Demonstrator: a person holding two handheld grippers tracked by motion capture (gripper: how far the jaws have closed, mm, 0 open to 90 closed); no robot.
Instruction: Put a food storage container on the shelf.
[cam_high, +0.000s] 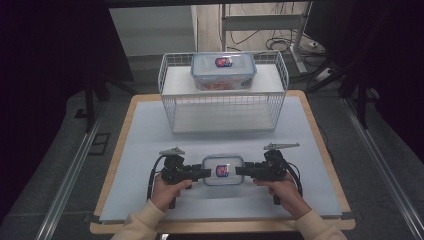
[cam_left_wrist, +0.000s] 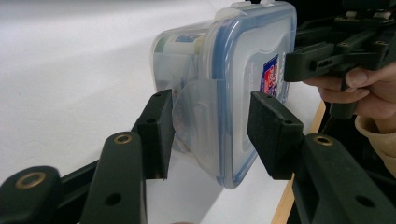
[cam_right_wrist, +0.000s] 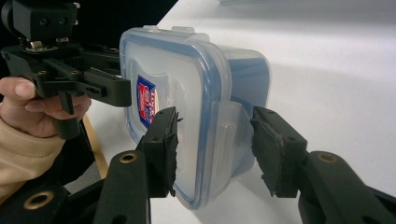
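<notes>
Item: clear rectangular plastic container with blue-rimmed lid (cam_high: 223, 169), near table edge, between grippers. Left gripper (cam_left_wrist: 210, 135), right gripper (cam_right_wrist: 215, 149): jaws straddle end clips, contact uncertain. Risk: uneven squeeze unlatches clip; container tilts, slips.

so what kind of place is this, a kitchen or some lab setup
Probably a lab or recording workspace, not a kitchen: a table with a taped-down white mat, dark curtains at both sides, loose cables on the floor behind, and a white wire rack staged with a food container.
</notes>
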